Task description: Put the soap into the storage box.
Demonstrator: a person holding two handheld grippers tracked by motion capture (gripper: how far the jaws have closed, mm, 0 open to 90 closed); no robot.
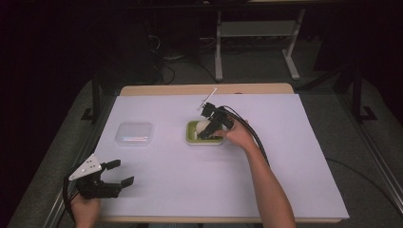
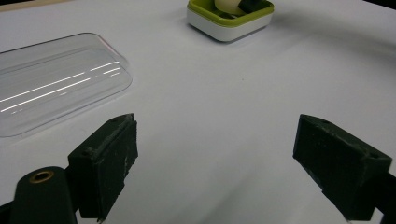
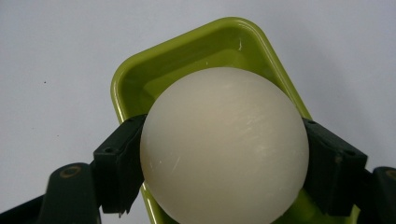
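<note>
The smooth cream-white ball (image 3: 224,144) sits squarely between the right gripper (image 3: 224,158)'s black jaws, which pinch it on opposite sides directly over the hollow of the lime-green rounded-square tray with a white base (image 3: 140,79), at the middle of the high view. A ball has no long axis (so approach angle matters little); what counts is that it hangs right above the tray. The left gripper (image 1: 116,173), jaws spread, rests at the lower left of the counter (image 1: 294,156), near the clear plastic lid (image 1: 134,134).
</note>
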